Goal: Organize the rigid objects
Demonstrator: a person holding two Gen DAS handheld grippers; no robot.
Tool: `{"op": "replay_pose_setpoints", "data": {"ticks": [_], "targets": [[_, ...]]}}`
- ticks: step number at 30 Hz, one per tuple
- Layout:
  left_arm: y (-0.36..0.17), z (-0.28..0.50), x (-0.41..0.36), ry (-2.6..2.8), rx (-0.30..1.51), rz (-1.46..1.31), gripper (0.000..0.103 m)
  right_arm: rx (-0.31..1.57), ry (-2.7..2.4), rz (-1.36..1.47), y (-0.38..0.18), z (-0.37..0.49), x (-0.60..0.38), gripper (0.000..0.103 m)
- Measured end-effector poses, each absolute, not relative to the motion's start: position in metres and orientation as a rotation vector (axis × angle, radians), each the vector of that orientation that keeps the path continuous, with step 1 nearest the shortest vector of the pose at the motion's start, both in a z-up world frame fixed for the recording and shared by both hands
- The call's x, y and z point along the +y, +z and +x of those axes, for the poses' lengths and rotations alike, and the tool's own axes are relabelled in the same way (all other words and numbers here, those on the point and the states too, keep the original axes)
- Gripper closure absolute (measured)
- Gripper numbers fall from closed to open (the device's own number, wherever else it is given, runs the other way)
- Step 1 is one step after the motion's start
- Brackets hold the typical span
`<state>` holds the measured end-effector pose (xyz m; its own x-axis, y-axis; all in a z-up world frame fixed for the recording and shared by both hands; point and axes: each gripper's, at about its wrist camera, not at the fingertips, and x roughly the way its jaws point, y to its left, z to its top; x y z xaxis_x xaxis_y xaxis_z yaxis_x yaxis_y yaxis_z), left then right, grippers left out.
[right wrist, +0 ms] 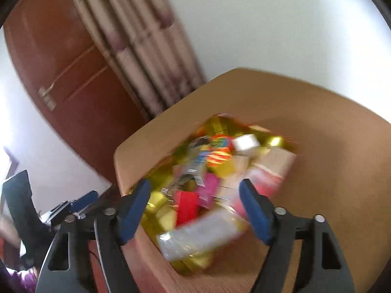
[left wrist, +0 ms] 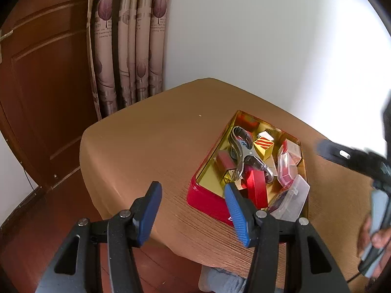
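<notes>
1. The left claw (left wrist: 193, 210) stands wide in the lower centre of the left wrist view, its blue ribbed pads apart with nothing between them.
2. The right pad of the left claw overlaps the near rim of the red rectangular metal tin with gold interior (left wrist: 207, 201); contact cannot be confirmed.
3. The tin rests on the brown wood-grain tabletop (left wrist: 146, 151), right of centre in the left wrist view.
4. Inside the tin lie mixed rigid items: a silver metal clip tool with curved handles (left wrist: 240, 146), a small gold box with red diagonal stripes (left wrist: 264, 145), a glossy red curved band (left wrist: 256, 190) and a pink translucent plastic case (left wrist: 284, 171).
5. A clear rectangular plastic case (left wrist: 293, 201) leans across the near right corner of the tin.
6. The right claw (right wrist: 195, 211) also stands wide, in the lower centre of the right wrist view, directly over the tin, with no item pressed by its pads.
7. The right wrist view is heavily blurred; the tin contents appear as red, pink, gold and clear blocks, and single items cannot be identified reliably.
8. A person's hand (left wrist: 376, 236) grips the body of the right claw at the right edge of the left wrist view.
9. A brown wooden door (left wrist: 44, 97) and a beige leaf-printed curtain (left wrist: 127, 44) occupy the upper left; a white wall (left wrist: 268, 36) fills the upper right.
</notes>
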<state>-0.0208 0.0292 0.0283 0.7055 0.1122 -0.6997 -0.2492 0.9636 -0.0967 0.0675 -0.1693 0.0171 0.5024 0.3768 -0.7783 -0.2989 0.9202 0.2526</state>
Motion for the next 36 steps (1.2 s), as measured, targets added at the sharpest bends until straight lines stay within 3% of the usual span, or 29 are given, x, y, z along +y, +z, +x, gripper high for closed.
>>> {"op": "replay_pose_setpoints", "data": {"ticks": [1, 3, 12, 18, 21, 26, 36], "targets": [[0.029, -0.022, 0.028, 0.209, 0.757, -0.184, 0.048, 0.936, 0.363, 0.071, 0.020, 0.057, -0.182, 0.027], [0.029, -0.023, 0.026, 0.219, 0.749, -0.176, 0.048, 0.914, 0.271, 0.028, 0.021, 0.037, -0.210, 0.012], [0.035, -0.034, 0.004, 0.202, 0.696, -0.130, 0.048, 0.979, 0.095, 0.106, 0.001, -0.011, -0.298, 0.012], [0.048, -0.045, -0.020, 0.200, 0.582, -0.025, 0.048, 0.903, 0.045, 0.021, 0.010, -0.034, -0.268, 0.012], [0.055, -0.053, -0.026, 0.187, 0.520, -0.010, 0.048, 0.796, 0.019, -0.025, 0.029, -0.043, -0.234, 0.000], [0.061, -0.058, -0.023, 0.172, 0.493, -0.053, 0.048, 0.617, -0.022, -0.145, 0.047, -0.047, -0.182, 0.000], [0.064, -0.059, -0.019, 0.163, 0.501, -0.059, 0.048, 0.598, -0.039, -0.114, 0.053, -0.044, -0.164, 0.001]]}}
